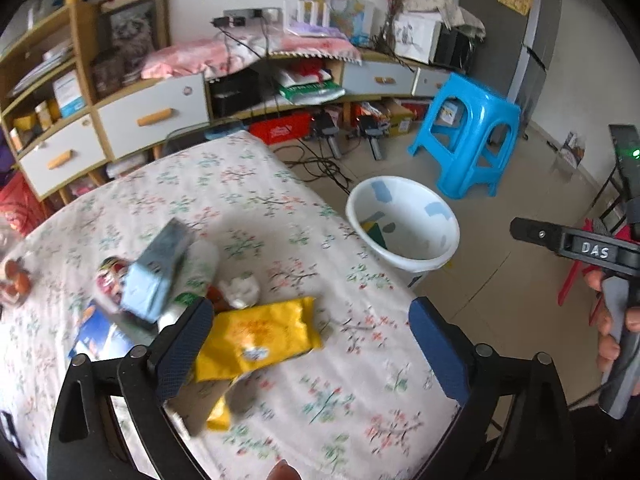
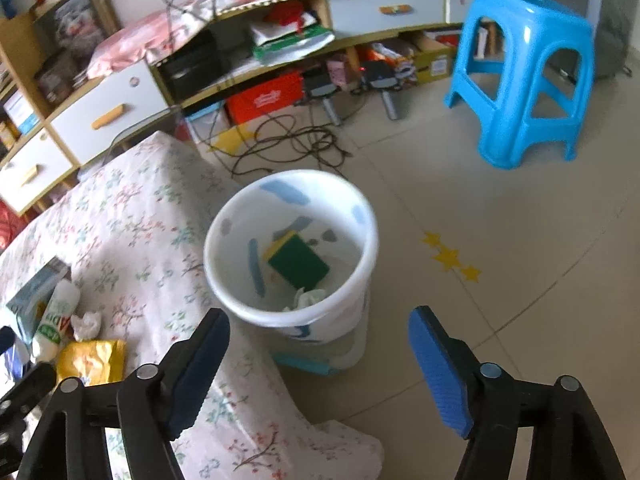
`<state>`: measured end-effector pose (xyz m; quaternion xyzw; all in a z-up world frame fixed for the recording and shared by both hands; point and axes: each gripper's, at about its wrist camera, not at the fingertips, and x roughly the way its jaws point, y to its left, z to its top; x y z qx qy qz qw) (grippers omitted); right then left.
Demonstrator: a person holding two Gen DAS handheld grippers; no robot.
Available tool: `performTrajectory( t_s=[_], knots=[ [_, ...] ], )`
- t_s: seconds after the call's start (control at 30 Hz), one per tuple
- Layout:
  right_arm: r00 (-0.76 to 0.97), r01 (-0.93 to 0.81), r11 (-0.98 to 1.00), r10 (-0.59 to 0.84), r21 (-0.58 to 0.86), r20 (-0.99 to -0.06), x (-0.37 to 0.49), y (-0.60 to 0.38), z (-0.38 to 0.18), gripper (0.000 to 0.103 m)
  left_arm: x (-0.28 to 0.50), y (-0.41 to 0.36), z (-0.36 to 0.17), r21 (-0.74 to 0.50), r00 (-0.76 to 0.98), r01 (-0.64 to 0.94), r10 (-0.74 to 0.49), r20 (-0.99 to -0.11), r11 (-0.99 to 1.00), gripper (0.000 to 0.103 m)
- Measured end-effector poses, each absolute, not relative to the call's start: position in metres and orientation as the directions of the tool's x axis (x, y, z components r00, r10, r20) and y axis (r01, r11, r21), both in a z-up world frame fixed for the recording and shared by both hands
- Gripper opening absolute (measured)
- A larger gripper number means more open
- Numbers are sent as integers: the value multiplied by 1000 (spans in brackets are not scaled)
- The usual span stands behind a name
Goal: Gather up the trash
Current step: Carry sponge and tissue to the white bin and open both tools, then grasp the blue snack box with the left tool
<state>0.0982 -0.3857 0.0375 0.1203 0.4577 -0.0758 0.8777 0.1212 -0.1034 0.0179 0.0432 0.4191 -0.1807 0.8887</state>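
A white bin (image 1: 404, 222) (image 2: 292, 248) stands on the floor by the table's corner; a green and yellow sponge (image 2: 298, 262) and a crumpled tissue (image 2: 306, 298) lie inside. On the flowered tablecloth (image 1: 248, 208) sits a pile of trash: a yellow packet (image 1: 258, 336) (image 2: 92, 362), a light blue box (image 1: 158, 270), a white tube (image 2: 56, 320) and a paper wad (image 1: 242, 290) (image 2: 86, 324). My left gripper (image 1: 312, 344) hangs open over the table, with the yellow packet lying beside its left finger. My right gripper (image 2: 320, 360) stands open with nothing in it, just in front of the bin.
A blue plastic stool (image 1: 468, 136) (image 2: 524, 76) stands on the tiled floor beyond the bin. Cables (image 2: 288, 144) trail across the floor near a low cabinet with drawers (image 1: 132, 120). A hand holds the other gripper's handle (image 1: 616, 320) at the right.
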Motion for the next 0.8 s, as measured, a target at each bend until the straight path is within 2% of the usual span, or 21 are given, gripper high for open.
performTrajectory(
  t_s=[0.2,0.33,0.53,0.8],
  knots=[
    [573,187,974,-1,129,-819,97,-352,36,81,113,-58,20,-108,608,284,-266,-748,953,103],
    [575,126,988,1,90,-818,101,-322,36,83,110,-26,22,-79,645,219,-205,-737,973,103],
    [566,13,1000,15,27,-824,103,-277,31,85,116,28,13,-135,629,105,-170,-759,985,103],
    [540,-67,998,46,12,-840,114,-236,21,86,130,78,-9,-127,558,-15,-97,-824,992,103]
  ],
)
